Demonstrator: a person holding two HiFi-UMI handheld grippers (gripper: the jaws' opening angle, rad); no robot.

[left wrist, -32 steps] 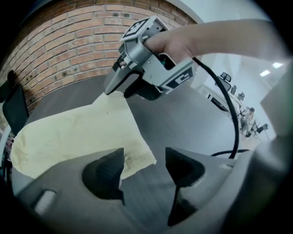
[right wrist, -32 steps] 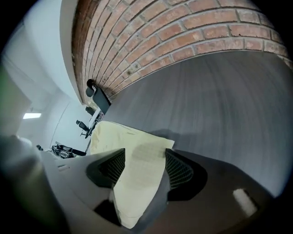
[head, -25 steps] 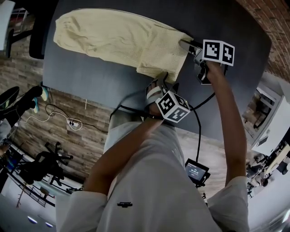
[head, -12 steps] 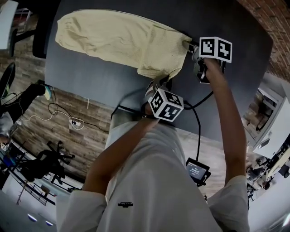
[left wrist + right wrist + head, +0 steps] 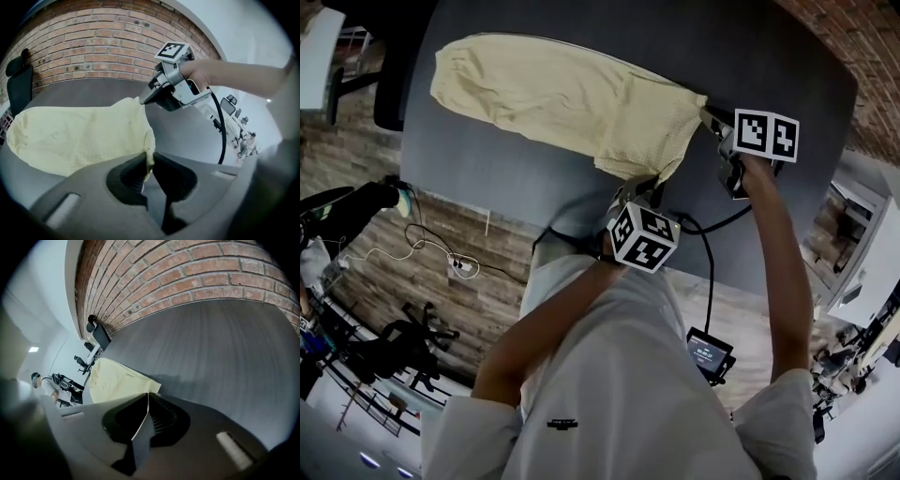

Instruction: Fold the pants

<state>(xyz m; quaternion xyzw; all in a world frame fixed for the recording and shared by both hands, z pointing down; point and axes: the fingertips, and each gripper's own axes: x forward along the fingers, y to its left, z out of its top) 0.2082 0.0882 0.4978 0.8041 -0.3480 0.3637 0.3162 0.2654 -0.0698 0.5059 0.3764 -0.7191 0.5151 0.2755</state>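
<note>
I find the pale yellow pants [image 5: 562,98] spread flat on the dark grey table [image 5: 787,66], with one end toward me. My left gripper [image 5: 149,164] has one corner of that end between its jaws, which are closing and press on the cloth. My right gripper [image 5: 147,401] is clamped tight on the other corner of the same end (only a thin fabric edge shows between its pads). A brick wall [image 5: 93,42] stands beyond the table.
</note>
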